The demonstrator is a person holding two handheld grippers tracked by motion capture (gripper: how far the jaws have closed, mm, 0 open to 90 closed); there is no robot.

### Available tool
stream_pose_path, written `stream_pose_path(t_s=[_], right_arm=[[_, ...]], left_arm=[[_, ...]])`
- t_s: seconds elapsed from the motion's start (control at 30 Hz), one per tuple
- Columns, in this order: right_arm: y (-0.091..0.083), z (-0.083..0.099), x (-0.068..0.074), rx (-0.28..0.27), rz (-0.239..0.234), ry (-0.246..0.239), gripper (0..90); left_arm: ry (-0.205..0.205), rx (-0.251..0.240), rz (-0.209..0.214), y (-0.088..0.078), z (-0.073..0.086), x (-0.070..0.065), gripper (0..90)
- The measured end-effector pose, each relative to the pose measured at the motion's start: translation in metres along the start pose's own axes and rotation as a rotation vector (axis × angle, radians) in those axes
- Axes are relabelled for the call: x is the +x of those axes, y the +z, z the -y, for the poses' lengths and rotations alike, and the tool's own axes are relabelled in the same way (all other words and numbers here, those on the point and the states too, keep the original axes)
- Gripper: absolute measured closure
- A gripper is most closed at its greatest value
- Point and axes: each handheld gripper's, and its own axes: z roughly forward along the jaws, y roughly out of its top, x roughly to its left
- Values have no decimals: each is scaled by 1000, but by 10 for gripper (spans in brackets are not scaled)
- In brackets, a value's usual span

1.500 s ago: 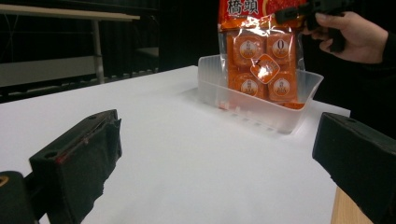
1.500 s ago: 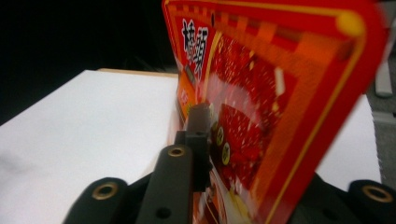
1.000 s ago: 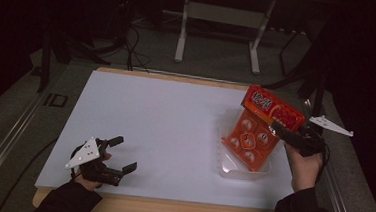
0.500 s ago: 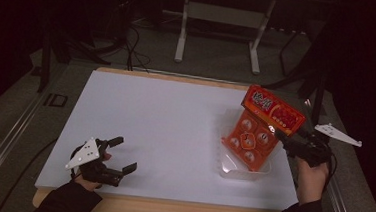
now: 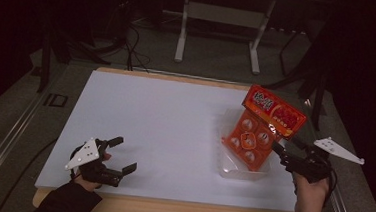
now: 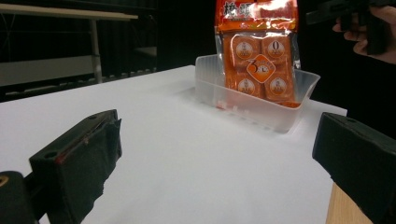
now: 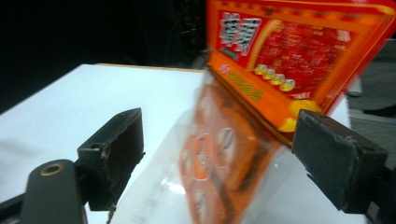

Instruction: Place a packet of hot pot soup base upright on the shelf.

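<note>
An orange snack pack [image 5: 254, 141] with a red header stands tilted in a clear plastic tray [image 5: 232, 171] at the right of the white table. My right gripper [image 5: 284, 146] is just to the right of the pack, pointing at it. Its jaws have just been opening and stand wide, with nothing pressed between them. In the right gripper view the pack [image 7: 280, 74] rises beyond the open right gripper [image 7: 219, 149], blurred. My left gripper [image 5: 122, 154] rests open and empty at the near left. The left gripper view looks past its own jaws at the pack [image 6: 257, 56] and tray [image 6: 252, 109].
The white table [image 5: 165, 114] has a wooden front edge [image 5: 169, 209]. A metal stand [image 5: 220, 13] and cables sit on the dark floor behind it. A rail runs along the floor at the left.
My right gripper has drawn back to the right, away from the pack's header, and the pack stays leaning in the tray. The left gripper has kept still.
</note>
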Motion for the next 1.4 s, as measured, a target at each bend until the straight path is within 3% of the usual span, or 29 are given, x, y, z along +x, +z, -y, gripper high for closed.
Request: stream_pose_path(t_s=[0.17, 0.57, 0.83, 0.97, 1.23, 1.4], right_arm=[[-3, 1, 9, -4, -22, -14, 167], [6, 8, 42, 17, -148, -68, 166], [22, 17, 67, 34, -287, -125, 162], [30, 22, 78, 45, -333, -151, 161], [47, 34, 94, 47, -386, -178, 161], [55, 45, 102, 60, -395, -200, 161]], left_arm=[[0, -1, 0, 0, 0, 0, 21], [4, 1, 2, 0, 0, -1, 21], [2, 0, 2, 0, 0, -1, 21], [2, 0, 3, 0, 0, -1, 21], [10, 12, 9, 1, 2, -2, 21], [5, 12, 12, 2, 3, -2, 21]])
